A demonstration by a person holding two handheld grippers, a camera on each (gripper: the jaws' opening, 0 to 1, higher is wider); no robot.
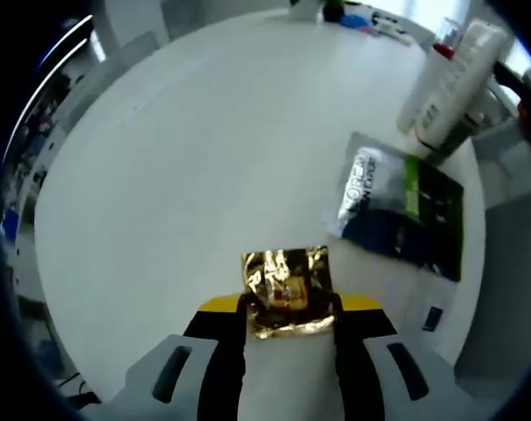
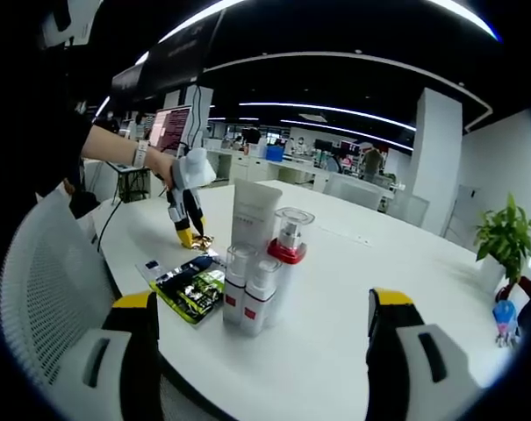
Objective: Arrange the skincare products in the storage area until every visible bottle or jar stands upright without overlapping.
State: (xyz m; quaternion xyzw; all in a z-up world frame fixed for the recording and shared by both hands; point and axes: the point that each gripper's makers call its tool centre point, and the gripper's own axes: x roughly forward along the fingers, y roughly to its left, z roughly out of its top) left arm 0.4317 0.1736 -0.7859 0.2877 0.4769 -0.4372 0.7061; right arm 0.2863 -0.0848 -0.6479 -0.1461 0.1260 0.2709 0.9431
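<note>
Gold foil catches the light first: we see a crinkled sachet clamped between the jaws of our left claw, low in the middle of the left gripper view, held just over the white bench. In the right gripper view that same claw comes in at the upper left, tips down toward the bench, with the sachet at its tips.

Our right claw is spread wide and carries nothing; its jaws rise at the lower left and lower right of its view.

As for progress, we judge the job part done. In the centre of the right gripper view a white tube, a clear pump jar with a red base and two small bottles stand upright in a tight cluster; whether they touch we cannot tell. A dark green pouch lies flat just beside them, at centre right in the left gripper view, its long axis running from upper left to lower right there. The sachet is not yet set down, so placing it is left.
</note>
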